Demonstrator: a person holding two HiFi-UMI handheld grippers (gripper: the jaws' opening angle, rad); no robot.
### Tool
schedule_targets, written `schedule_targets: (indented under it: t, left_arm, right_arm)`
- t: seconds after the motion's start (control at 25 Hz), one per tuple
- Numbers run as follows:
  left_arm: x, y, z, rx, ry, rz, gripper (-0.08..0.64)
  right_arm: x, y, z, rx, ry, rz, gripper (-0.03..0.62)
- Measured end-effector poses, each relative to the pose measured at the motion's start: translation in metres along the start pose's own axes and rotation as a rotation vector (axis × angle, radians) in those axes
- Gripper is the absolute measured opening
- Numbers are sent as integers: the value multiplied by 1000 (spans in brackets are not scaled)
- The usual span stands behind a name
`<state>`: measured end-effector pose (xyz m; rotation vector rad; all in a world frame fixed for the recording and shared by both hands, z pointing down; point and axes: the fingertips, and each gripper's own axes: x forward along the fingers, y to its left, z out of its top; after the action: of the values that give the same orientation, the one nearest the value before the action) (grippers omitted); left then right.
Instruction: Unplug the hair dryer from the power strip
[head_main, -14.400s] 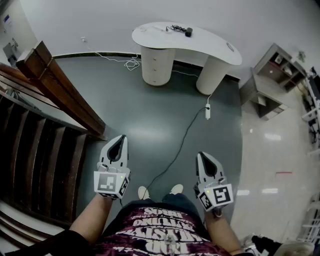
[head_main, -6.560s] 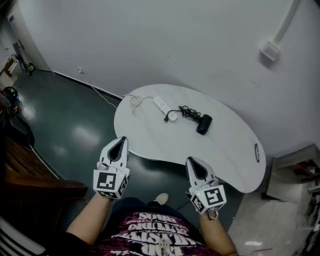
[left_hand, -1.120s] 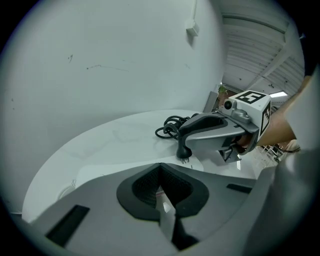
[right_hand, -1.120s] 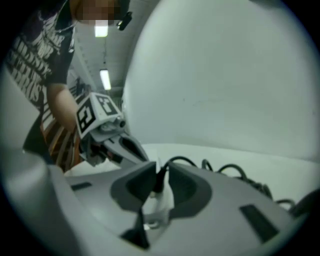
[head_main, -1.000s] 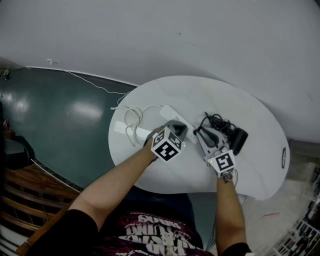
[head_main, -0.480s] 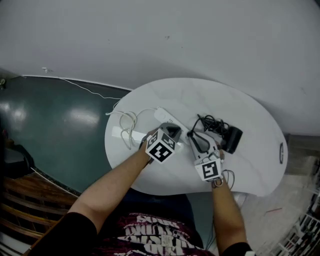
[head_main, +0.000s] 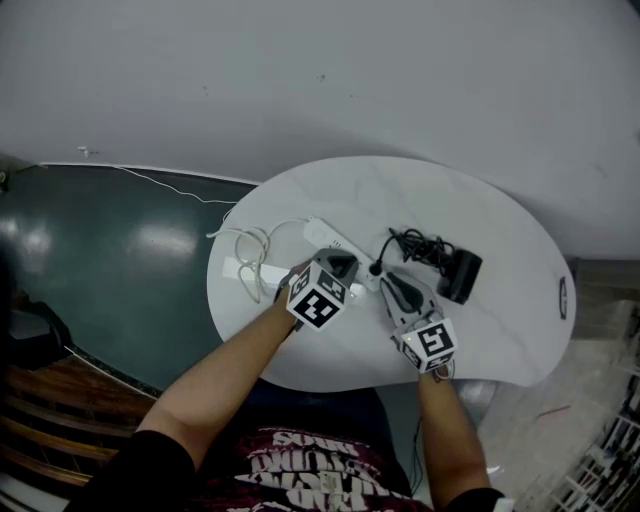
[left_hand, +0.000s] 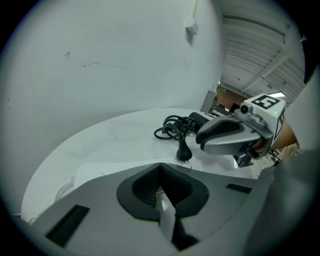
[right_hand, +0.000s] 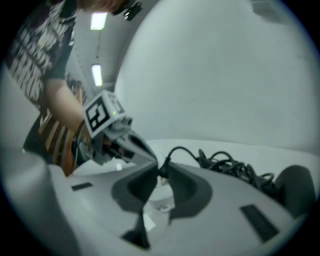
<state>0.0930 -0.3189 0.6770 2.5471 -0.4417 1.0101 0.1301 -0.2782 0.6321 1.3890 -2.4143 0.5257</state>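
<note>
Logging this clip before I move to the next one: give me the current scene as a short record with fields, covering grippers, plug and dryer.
surface: white curved table
power strip: white, lying on the table's left half
plug: black, upright in the power strip, not yet out
hair dryer: black, lying right of its bundled cord
left gripper: shut, tips over the power strip
right gripper: tips appear closed on the plug
task state: unplugging not done
</note>
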Motion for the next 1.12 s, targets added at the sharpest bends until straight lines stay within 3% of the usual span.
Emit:
schedule_targets:
  t: [0.12, 0.32, 0.4, 0.56, 0.64, 0.76, 1.12]
  left_arm:
    - [0, 1, -1, 3, 1, 4, 23]
    - [0, 0, -1, 13, 3, 3, 23]
    - [0, 0, -1, 2, 5, 1, 23]
    - [0, 1, -1, -37, 7, -8, 23]
    - [0, -1, 0, -36, 7, -14, 23]
    - [0, -1, 1, -32, 7, -22, 23]
    - [0, -1, -1, -20, 10, -30, 24]
  right_arm:
    - [10, -12, 11, 203, 24, 39, 165]
    - [40, -14, 1, 278, 177, 71, 169]
    - [44, -10, -3, 233, 193, 62, 126]
    - [37, 5, 0, -121, 77, -1, 120]
    - [33, 9, -3, -220, 24, -25, 120]
    - [33, 8, -5, -205, -15, -35, 124]
    - [37, 3, -21, -172, 44, -51, 141]
